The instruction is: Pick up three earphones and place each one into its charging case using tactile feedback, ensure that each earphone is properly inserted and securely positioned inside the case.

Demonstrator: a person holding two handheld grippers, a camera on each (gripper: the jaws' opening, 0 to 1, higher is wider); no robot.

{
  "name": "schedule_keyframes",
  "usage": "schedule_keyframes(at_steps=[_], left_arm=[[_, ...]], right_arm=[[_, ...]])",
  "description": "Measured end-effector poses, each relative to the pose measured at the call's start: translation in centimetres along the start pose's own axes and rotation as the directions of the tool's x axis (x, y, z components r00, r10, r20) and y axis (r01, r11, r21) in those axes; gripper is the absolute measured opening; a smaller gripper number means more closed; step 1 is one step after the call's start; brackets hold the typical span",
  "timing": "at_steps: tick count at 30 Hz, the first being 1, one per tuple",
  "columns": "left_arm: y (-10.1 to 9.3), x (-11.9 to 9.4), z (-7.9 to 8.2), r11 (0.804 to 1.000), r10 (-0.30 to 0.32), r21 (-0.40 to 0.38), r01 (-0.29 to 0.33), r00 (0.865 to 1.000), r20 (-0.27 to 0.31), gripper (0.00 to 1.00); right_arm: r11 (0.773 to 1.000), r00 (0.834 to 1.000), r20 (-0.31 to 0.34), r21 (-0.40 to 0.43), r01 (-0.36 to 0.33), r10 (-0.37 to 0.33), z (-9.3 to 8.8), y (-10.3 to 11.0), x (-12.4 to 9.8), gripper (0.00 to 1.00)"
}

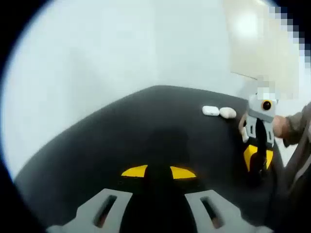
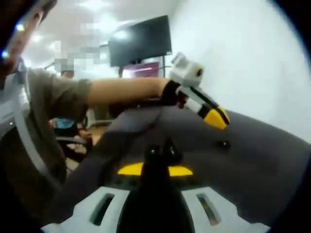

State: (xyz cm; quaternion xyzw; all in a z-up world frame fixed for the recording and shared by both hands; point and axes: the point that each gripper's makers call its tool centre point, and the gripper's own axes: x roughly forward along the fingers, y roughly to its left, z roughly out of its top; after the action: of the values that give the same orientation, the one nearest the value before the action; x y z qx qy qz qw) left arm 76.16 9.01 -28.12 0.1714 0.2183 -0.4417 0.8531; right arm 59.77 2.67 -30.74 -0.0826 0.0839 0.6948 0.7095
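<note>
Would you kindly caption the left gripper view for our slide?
Left gripper over a dark table; two white charging cases beside the right gripper.

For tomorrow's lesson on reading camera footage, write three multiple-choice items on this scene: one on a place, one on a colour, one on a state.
1. Where do the two white cases lie?
A. near the far edge of the dark table
B. between the left gripper's jaws
C. on the floor

2. What colour are the gripper tips?
A. red
B. yellow
C. green

3. How do the left gripper's jaws stand?
A. shut on a case
B. shut, empty
C. apart, empty

Answers:
1 A: they rest on the table by its far rim.
2 B: yellow pads show on the right gripper too.
3 C: bare table shows between them.
</note>
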Motion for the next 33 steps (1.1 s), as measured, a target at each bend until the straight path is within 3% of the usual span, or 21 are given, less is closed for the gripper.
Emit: schedule_keyframes(at_steps=[2, 5, 8, 12, 16, 20, 25, 29, 33], left_arm=[[-0.8, 0.3, 0.0, 0.996, -0.075, 0.039, 0.076, 0.997, -0.03, 0.16], [-2.0, 0.7, -0.9, 0.977, -0.192, 0.071, 0.203, 0.972, -0.132, 0.17], [-1.6, 1.4, -1.3, 0.97, -0.215, 0.074, 0.233, 0.957, -0.196, 0.17], [-1.3, 2.2, -1.3, 0.962, -0.24, 0.078, 0.262, 0.947, -0.213, 0.15], [-2.3, 2.6, -1.7, 0.94, -0.314, 0.054, 0.336, 0.918, -0.24, 0.11], [-2.5, 2.8, -1.5, 0.931, -0.339, 0.05, 0.361, 0.909, -0.242, 0.1], [-4.2, 2.2, -1.7, 0.901, -0.411, 0.024, 0.433, 0.87, -0.273, 0.11], [-4.4, 2.7, -2.5, 0.901, -0.402, 0.032, 0.433, 0.859, -0.317, 0.11], [-4.5, 3.4, -2.4, 0.896, -0.418, 0.02, 0.444, 0.856, -0.304, 0.1]], right_arm=[[1.0, 1.0, 0.0, -0.001, 0.0, 0.0, 0.0, 0.0, 0.0, 0.18], [1.0, 1.0, 0.0, 0.001, -0.001, 0.001, 0.0, 0.0, 0.0, 0.18], [1.0, 1.0, 0.001, 0.002, -0.001, 0.001, 0.0, -0.1, 0.0, 0.18], [1.0, 1.0, 0.001, 0.001, -0.002, 0.002, 0.0, 0.0, 0.1, 0.18], [1.0, 1.0, 0.001, 0.004, -0.003, 0.003, 0.1, 0.1, 0.1, 0.18], [1.0, 1.0, 0.001, 0.009, -0.006, 0.006, 0.1, 0.2, 0.1, 0.18], [1.0, 1.0, -0.001, 0.009, -0.006, 0.006, 0.2, 0.3, 0.1, 0.18], [1.0, 1.0, -0.002, 0.005, -0.005, 0.005, 0.0, 0.5, 0.1, 0.18], [1.0, 1.0, -0.002, 0.005, -0.007, 0.007, -0.1, 0.7, 0.0, 0.18]])
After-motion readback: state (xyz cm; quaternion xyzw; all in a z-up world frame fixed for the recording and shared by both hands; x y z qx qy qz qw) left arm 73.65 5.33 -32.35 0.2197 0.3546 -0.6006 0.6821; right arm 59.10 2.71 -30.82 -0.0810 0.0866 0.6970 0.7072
